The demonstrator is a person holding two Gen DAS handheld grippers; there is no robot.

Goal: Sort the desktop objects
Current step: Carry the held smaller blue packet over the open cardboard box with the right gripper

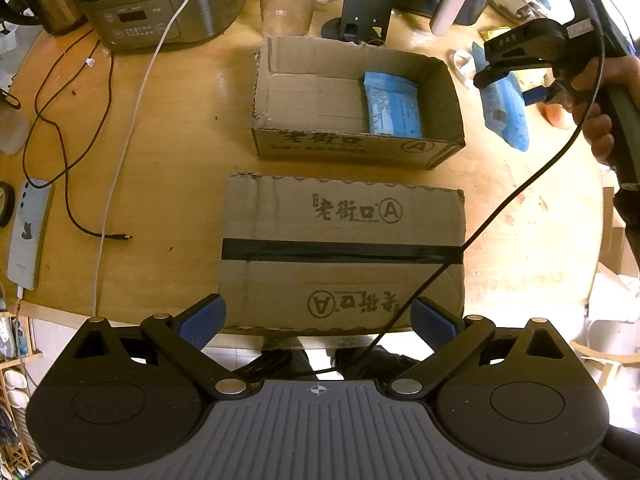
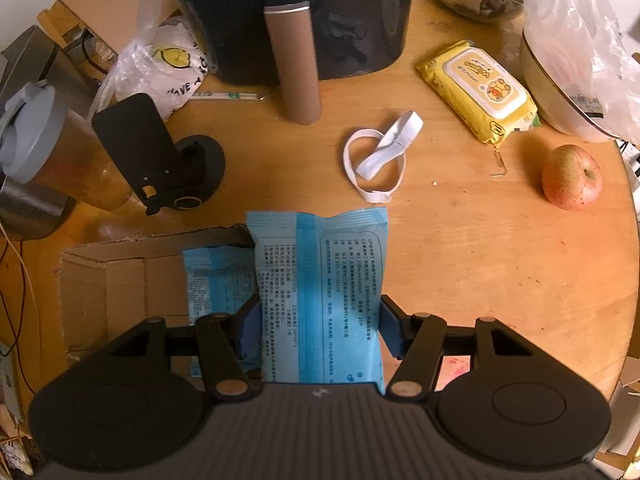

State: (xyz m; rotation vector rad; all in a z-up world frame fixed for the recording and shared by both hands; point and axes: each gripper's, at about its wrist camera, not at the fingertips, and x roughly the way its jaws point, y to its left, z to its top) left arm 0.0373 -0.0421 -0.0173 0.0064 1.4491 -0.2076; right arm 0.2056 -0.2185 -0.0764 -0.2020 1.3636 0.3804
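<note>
My right gripper [image 2: 318, 328] is shut on a blue wet-wipe pack [image 2: 320, 292], its pads pressing both long sides. Seen from the left wrist view, that held pack [image 1: 505, 114] hangs in the air just right of the open cardboard box [image 1: 280, 92], with the right gripper [image 1: 500, 76] above it. A second blue pack [image 1: 392, 106] lies inside the box at its right end; it also shows as a blue pack [image 2: 218, 280] beside the box wall [image 2: 120, 280]. My left gripper [image 1: 318, 322] stands open above a closed, taped cardboard box [image 1: 344, 252], holding nothing.
A yellow wipes pack [image 2: 478, 88], white elastic band [image 2: 380, 156], apple [image 2: 572, 178], tan cylinder [image 2: 298, 64], black appliance [image 2: 292, 12] and phone stand [image 2: 160, 152] crowd the far table. A rice cooker [image 1: 160, 4], cables [image 1: 72, 184] and phone [image 1: 28, 232] lie left.
</note>
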